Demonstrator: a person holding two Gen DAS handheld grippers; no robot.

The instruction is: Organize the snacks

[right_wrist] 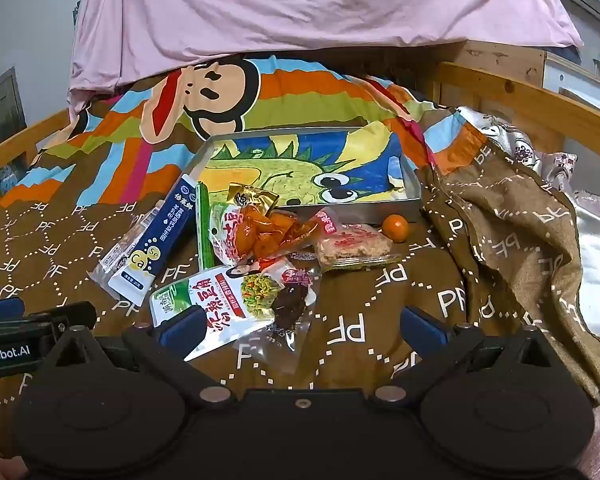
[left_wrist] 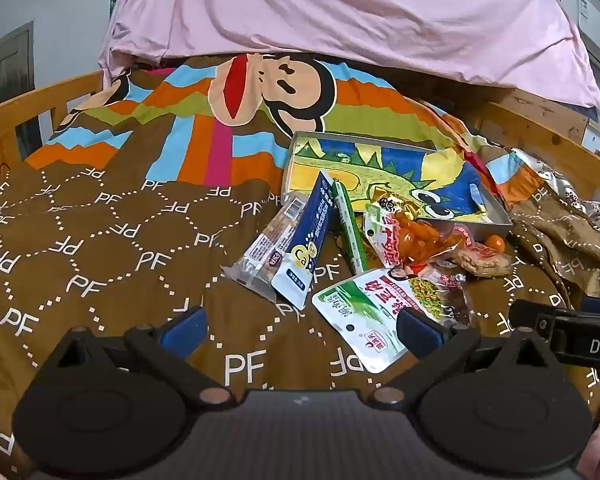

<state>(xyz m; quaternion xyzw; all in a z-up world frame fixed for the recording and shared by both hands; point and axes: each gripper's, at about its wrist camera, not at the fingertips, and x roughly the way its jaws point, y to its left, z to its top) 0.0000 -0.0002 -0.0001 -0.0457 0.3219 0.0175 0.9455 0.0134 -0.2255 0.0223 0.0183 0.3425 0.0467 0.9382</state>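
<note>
Both claws, left claw and right claw, hang spread wide and grip nothing. The snack packets lie heaped on the bed's brown blanket, just in front of the tray (dinosaur-printed), a small orange beside its near wall.

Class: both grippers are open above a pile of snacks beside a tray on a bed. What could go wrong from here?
1. The packets overlap: lifting the green-and-white pouch may drag the dark snack packet lying on it.
2. The small orange could roll on the soft blanket.
3. The tray may tilt on bedding.
</note>
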